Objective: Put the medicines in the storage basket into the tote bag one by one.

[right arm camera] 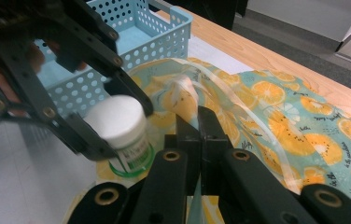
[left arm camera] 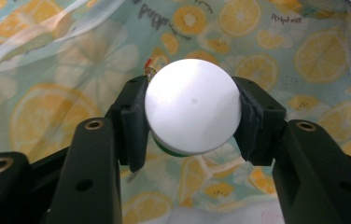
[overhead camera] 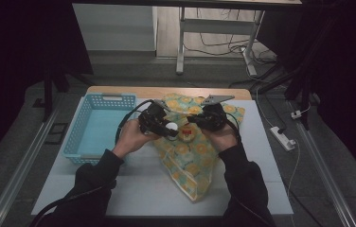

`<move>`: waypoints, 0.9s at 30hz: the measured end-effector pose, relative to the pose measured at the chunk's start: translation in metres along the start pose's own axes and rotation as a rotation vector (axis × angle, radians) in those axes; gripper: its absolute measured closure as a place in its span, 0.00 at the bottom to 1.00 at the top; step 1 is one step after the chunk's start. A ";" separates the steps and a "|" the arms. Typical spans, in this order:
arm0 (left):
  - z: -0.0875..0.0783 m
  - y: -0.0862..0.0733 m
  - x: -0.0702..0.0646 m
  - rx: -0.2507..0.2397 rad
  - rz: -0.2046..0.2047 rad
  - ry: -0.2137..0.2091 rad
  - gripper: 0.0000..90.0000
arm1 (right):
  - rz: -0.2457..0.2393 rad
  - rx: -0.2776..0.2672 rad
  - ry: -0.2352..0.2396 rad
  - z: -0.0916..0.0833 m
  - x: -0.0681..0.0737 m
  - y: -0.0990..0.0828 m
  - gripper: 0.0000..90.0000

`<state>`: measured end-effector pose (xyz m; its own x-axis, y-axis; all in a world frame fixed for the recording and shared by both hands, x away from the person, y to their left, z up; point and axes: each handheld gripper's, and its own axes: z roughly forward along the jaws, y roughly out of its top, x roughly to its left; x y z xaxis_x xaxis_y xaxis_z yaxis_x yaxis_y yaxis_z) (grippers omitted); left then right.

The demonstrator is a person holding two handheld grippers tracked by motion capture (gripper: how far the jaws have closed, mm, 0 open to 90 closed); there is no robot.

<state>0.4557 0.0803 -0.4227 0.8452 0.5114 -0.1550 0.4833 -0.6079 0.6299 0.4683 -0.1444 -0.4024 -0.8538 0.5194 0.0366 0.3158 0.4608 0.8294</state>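
Jar [left arm camera: 192, 106] with a white lid is clamped between the left gripper [overhead camera: 159, 124]'s jaws, hovering over the orange-print bag [overhead camera: 192, 156] around the middle of the table [overhead camera: 133, 184]. Right gripper [right arm camera: 198, 128] has its jaws pinched together on the bag's clear plastic edge [right arm camera: 220, 100]. Blue perforated basket [overhead camera: 93, 127] sits toward the table's left edge. Tabletop's pale grey with a wooden strip [overhead camera: 133, 91] along the far edge, and the room around is pretty dark, cables [overhead camera: 223, 47] on the floor behind.

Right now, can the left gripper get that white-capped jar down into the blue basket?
Probably yes. The left gripper grips the jar, and the blue basket sits open-topped beside that hand, nothing between them.
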 end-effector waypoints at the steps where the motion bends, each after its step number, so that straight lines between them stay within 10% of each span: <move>1: 0.003 0.001 0.000 0.002 -0.004 0.003 0.56 | 0.000 -0.001 0.000 0.000 0.000 0.000 1.00; 27: 0.049 0.012 0.040 -0.012 -0.105 0.171 0.55 | -0.008 0.011 -0.001 0.002 0.001 -0.001 1.00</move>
<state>0.5061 0.0640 -0.4584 0.7390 0.6678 -0.0891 0.5630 -0.5396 0.6260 0.4683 -0.1429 -0.4039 -0.8561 0.5160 0.0293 0.3133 0.4730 0.8235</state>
